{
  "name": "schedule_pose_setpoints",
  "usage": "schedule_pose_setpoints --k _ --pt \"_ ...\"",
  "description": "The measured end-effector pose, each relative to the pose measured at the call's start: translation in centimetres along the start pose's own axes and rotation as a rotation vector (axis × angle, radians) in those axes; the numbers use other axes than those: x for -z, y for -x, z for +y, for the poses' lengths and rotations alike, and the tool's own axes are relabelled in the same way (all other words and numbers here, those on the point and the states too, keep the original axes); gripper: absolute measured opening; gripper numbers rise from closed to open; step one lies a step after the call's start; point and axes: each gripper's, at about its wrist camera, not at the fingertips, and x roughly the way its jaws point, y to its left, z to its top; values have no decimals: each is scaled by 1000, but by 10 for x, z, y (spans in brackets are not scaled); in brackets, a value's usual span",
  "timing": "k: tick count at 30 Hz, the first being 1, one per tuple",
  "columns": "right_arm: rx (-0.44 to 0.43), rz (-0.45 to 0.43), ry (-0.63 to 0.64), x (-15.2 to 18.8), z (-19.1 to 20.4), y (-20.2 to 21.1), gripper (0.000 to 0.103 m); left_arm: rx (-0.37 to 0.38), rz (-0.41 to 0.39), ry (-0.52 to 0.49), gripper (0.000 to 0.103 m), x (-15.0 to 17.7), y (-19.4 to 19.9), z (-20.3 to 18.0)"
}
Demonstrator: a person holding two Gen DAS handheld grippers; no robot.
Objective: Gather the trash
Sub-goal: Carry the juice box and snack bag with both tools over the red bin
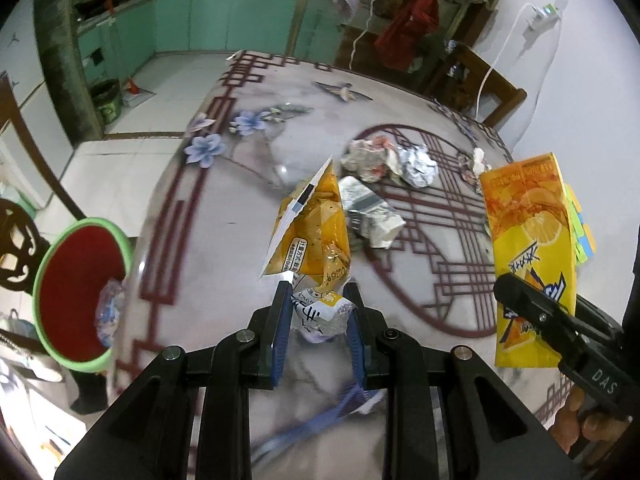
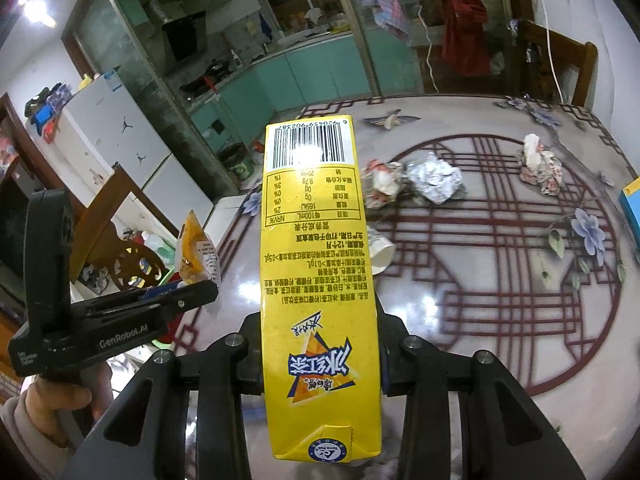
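My left gripper (image 1: 318,286) is shut on a crumpled orange and yellow snack wrapper (image 1: 312,224), held above the table's left edge. A green-rimmed bin (image 1: 80,292) with a red inside stands lower left, off the table, with some trash in it. My right gripper (image 2: 320,316) is shut on a tall yellow drink carton (image 2: 316,260); the carton hides its fingertips. On the table lie a crumpled printed paper (image 1: 368,156), a foil ball (image 1: 418,166), a crushed silver and white cup (image 1: 372,212) and another paper wad (image 2: 540,164).
The patterned glossy table (image 1: 240,208) fills most of both views. Coloured sticky notes (image 1: 582,232) and a blue box (image 2: 630,208) sit at its right edge. Wooden chairs stand at the far right (image 1: 480,84) and at the left (image 1: 16,248). A hand (image 2: 60,400) holds the left gripper.
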Motion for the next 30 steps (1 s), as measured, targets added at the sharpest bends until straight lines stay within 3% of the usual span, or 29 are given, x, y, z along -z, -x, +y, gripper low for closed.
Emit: schedule_pose_setpoints --k 14,30 --pt "9 -4 29 10 93 -19 36 13 -10 27 24 0 23 83" --pt "0 7 49 19 168 -51 36 16 -15 53 24 1 36 162"
